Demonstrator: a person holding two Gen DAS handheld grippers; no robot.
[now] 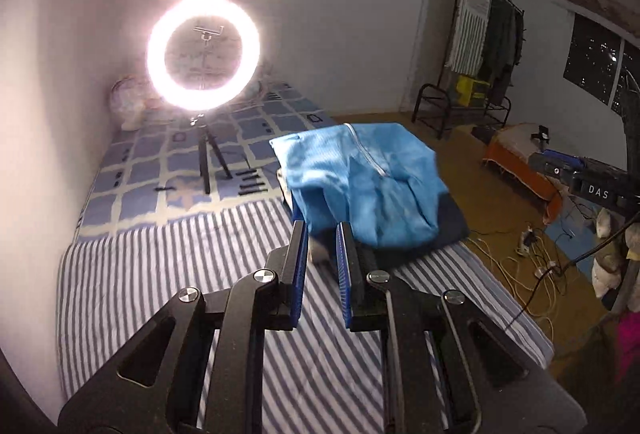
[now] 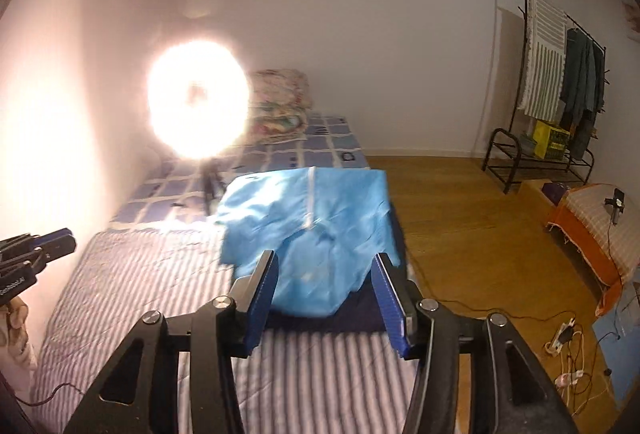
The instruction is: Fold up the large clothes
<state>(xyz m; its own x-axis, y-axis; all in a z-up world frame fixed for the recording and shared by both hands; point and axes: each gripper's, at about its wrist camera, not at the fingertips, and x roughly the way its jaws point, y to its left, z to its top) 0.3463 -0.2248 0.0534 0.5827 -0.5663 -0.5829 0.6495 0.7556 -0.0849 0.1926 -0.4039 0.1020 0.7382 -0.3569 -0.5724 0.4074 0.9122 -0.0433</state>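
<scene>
On the striped bed [image 2: 132, 298], a folded blue garment [image 2: 316, 230] lies atop dark cloth [image 2: 356, 314]; the right gripper [image 2: 326, 270] gapes wide, the left gripper [image 1: 322, 238] is narrowly parted, both empty.

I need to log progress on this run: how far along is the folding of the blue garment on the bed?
Mostly done: the blue zip garment sits as a folded bundle on a dark folded stack. Nothing is in hand; left gripper and right gripper are both open and empty. Left: perhaps tidying the loose front edge.
</scene>
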